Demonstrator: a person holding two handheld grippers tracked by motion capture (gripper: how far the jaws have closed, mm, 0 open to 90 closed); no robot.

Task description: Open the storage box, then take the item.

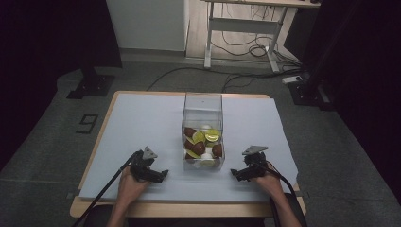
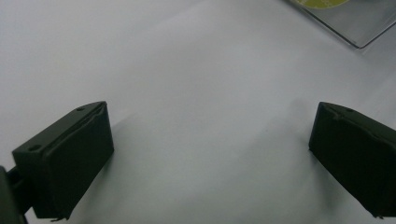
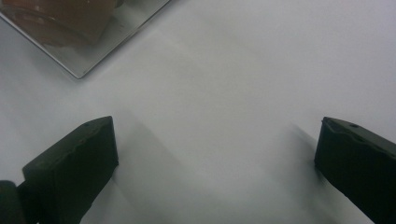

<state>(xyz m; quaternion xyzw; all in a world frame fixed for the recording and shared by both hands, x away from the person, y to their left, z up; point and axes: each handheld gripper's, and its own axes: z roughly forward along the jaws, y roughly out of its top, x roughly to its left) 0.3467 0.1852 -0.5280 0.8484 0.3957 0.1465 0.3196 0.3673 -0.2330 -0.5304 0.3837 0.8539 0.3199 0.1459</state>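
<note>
A clear plastic box (image 1: 203, 106) stands in the middle of the table, its lower half holding several brown, yellow-green and white capsules (image 1: 202, 142). My left gripper (image 1: 162, 175) rests low over the white sheet to the box's left, jaws wide apart and empty. My right gripper (image 1: 235, 173) sits to the box's right, also open with nothing between its jaws. In the left gripper view (image 2: 210, 158) a corner of the box (image 2: 355, 23) lies at the top right. In the right gripper view (image 3: 215, 163) a box corner (image 3: 79, 51) with a brown capsule behind it lies at the top left.
A white sheet (image 1: 142, 123) covers the wooden table (image 1: 189, 208). Beyond the table are a grey floor, loose cables (image 1: 246, 47) and a desk frame (image 1: 239, 26). Dark stands (image 1: 92, 82) flank the far corners.
</note>
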